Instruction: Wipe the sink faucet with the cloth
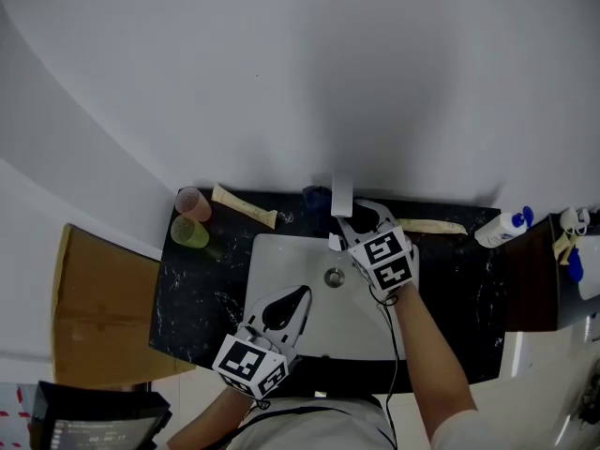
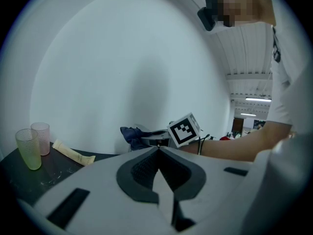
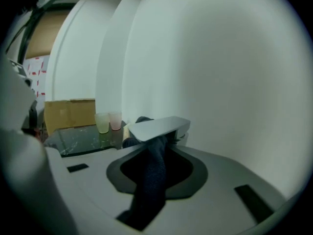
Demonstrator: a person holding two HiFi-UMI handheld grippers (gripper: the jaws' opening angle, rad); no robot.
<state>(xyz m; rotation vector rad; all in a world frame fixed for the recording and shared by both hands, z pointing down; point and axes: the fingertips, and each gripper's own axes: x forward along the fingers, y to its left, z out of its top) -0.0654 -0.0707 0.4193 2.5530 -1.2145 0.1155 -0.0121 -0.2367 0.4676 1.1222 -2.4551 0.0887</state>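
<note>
1. Head view: the faucet (image 1: 341, 195) stands mid back edge of the black counter (image 1: 187, 298), with its spout over the white sink (image 1: 281, 261). The right gripper (image 1: 354, 221) is at the spout. The left gripper (image 1: 298, 298) is over the sink's front-left part, well apart from the faucet.
2. Only the right gripper view shows the grip. Its jaws are clamped on the dark blue cloth (image 3: 151, 175), and a strip of it runs between them up to the spout's underside. In the head view the cloth is just a dark patch left of the faucet base.
3. Left gripper view: the jaws are closed together with nothing between them. The cloth shows bunched beside the faucet, behind the right gripper's marker cube.
4. The pink cup (image 1: 192, 202), green cup (image 1: 188, 232) and a tube (image 1: 242, 205) sit at the counter's back-left corner.
5. Head view only: a second tube (image 1: 431, 225) lies along the back edge right of the faucet, and a bottle (image 1: 500, 229) is at the back-right corner.
6. A cardboard box (image 1: 103, 307) sits off the counter's left edge, seen in the head and right gripper views.
</note>
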